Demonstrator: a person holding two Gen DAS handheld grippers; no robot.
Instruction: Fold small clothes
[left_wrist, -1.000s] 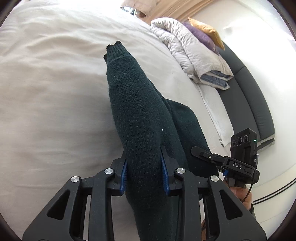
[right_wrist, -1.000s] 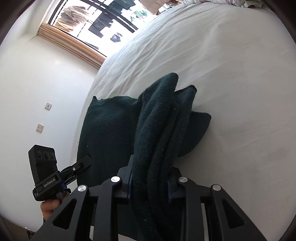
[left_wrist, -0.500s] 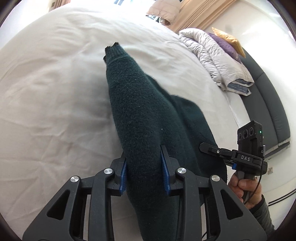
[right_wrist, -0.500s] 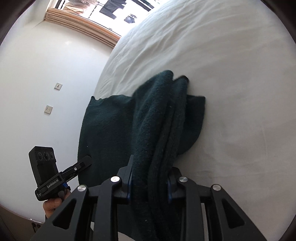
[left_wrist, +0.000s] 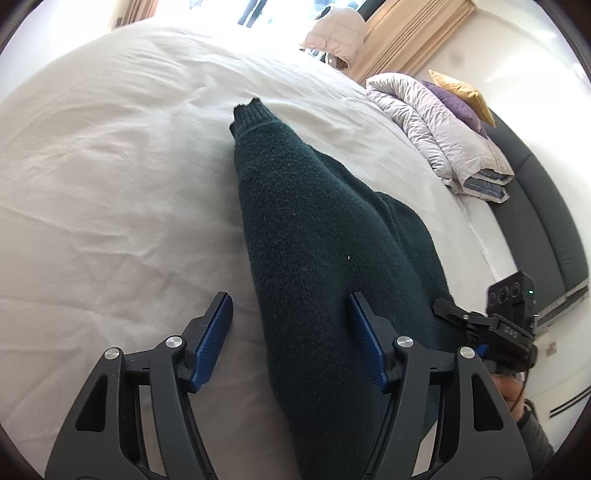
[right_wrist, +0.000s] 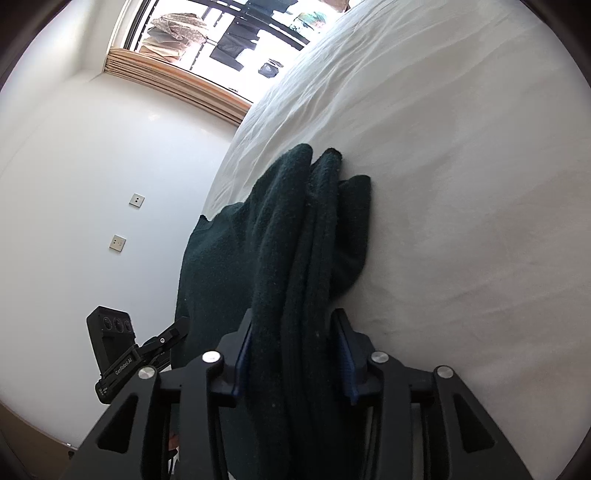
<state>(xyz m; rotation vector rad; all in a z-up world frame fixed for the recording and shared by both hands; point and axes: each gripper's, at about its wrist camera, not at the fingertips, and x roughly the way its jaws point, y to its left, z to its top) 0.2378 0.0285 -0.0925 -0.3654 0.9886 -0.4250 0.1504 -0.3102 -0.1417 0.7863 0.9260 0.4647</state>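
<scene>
Left claw (left_wrist: 288, 334) is seen at the bottom of the left wrist view with its jaws opening: the blue pads (left_wrist: 212, 341) stand wide apart, and the dark green knitted sweater (left_wrist: 314, 258) runs between them without being pressed by the left-hand pad, while the right-hand pad lies against the fabric's edge. The sweater is stretched from the lower centre of that frame up to its ribbed cuff (left_wrist: 249, 114) at upper centre, and it is laid on the white bed sheet (left_wrist: 110, 184). A folded quilt (left_wrist: 443, 136) with a purple cushion (left_wrist: 456, 105) and a yellow cushion (left_wrist: 461, 92) is stacked at the upper right, beside a dark headboard (left_wrist: 546, 206).

In the right wrist view the right claw (right_wrist: 293, 356) is shown at lower centre, its jaws also opening; bunched layers of the sweater (right_wrist: 303, 258) fill the gap between the pads, and both pads are seen against the cloth, though whether any pressure is left cannot be told. The sweater is spread from there toward the middle of the frame along the left edge of the bed sheet (right_wrist: 461, 184). The other claw's camera housing (right_wrist: 110, 338) is visible at lower left, before a white wall (right_wrist: 74, 166) with two socket plates (right_wrist: 136, 200), and a window (right_wrist: 229, 40) is seen at the top.
</scene>
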